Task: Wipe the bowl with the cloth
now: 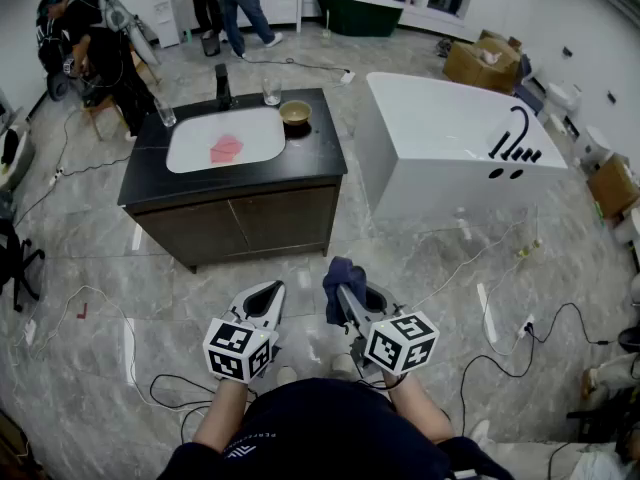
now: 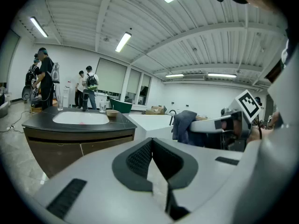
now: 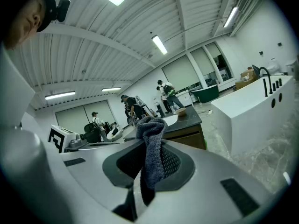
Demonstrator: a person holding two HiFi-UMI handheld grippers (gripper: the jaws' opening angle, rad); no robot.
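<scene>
Right gripper [image 3: 147,144] clamped on the cloth [image 3: 150,125], a dark grey-blue wad that sticks up past the jaw tips and hangs down between the pads; the grip looks secure

Left gripper [image 2: 150,146] has its jaws pressed together with nothing in them, and sits just beside the right one at about the same height; both tilt slightly down

Bowl [image 1: 295,114] is well ahead of both grippers, roughly on the line between them, on the far corner of the dark counter [image 1: 240,173], just past the sink basin [image 1: 190,148] and just beside a glass [image 1: 271,90]

Judged step: approach, wiping not begun, no contact with the bowl

To do it well:
- close the gap first, bringing the right gripper above the bowl and not in from the side
- keep the clamp tight and let only the free wad beyond the tips touch the inside
- the bowl probably slides when rubbed, so open the left gripper and steady the rim on the side away from the cloth
- the glass stands close to the bowl, so keep the left gripper clear of it
- sweep round the inner wall, then the bottom
</scene>
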